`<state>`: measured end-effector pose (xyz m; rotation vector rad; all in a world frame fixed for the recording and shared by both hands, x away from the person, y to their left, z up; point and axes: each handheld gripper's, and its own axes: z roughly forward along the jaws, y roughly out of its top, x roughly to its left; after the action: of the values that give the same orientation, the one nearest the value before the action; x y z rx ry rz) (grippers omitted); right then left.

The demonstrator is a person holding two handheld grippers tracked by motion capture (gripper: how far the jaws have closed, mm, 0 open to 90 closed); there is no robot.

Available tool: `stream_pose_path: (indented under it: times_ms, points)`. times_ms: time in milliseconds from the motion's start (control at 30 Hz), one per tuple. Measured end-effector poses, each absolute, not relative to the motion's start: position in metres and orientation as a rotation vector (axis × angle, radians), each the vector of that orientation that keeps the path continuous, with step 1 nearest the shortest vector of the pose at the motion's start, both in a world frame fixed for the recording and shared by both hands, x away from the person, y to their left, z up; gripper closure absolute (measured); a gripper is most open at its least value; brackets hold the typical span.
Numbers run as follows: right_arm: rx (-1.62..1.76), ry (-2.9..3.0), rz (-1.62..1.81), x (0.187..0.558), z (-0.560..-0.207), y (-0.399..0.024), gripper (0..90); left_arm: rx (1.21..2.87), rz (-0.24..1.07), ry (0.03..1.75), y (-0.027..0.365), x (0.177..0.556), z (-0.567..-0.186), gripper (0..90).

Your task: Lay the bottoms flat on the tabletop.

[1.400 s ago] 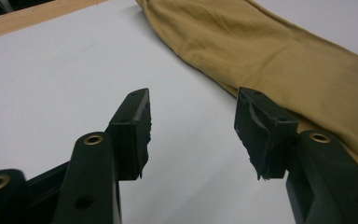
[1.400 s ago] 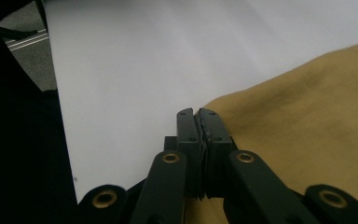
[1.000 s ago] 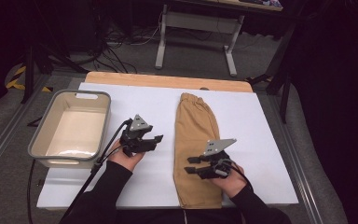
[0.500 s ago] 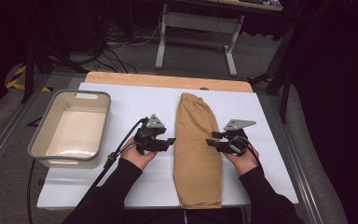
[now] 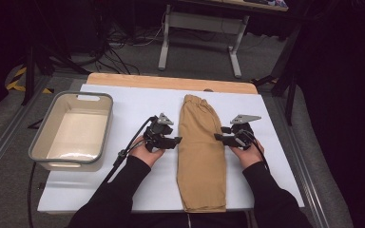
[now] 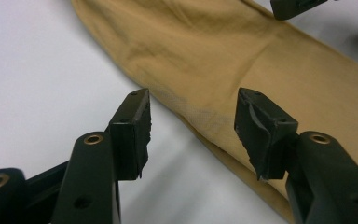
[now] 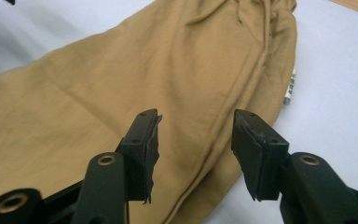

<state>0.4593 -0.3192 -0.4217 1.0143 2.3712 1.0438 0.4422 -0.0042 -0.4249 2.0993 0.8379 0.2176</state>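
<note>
Folded tan trousers (image 5: 202,152) lie lengthwise on the white counter (image 5: 133,102), waistband at the far end. The left hand-held gripper (image 5: 175,141) sits at their left edge, jaws spread and just closing a little, the cloth's edge lying below the gap, unpinched. The right hand-held gripper (image 5: 217,137) faces it from the right edge, jaws spread and just opening wider over the fabric, gripping nothing. A beige tub (image 5: 37,142) stands well left.

overhead faces forward; 2 close views share trousers (image 5: 202,149).
</note>
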Motion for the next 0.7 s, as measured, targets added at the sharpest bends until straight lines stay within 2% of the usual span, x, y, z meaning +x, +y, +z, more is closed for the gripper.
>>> stream_pose_path:
  times_ms: [433, 533, 633, 700]
  points:
    - [1.056, 2.369, 0.979, 0.484, -0.439, -0.314, 56.3, 2.114, 0.216, 0.847, -0.013, 0.454, -0.427, 47.7]
    - [1.076, 2.392, 0.989, 0.488, -0.438, -0.312, 67.3, 2.112, 0.213, 0.859, -0.013, 0.456, -0.428, 47.7]
    - [1.097, 2.406, 1.024, 0.489, -0.436, -0.312, 84.1, 2.115, 0.214, 0.861, -0.015, 0.458, -0.428, 47.8]
    - [1.102, 2.398, 1.03, 0.488, -0.434, -0.312, 85.9, 2.11, 0.22, 0.865, -0.015, 0.459, -0.428, 47.7]
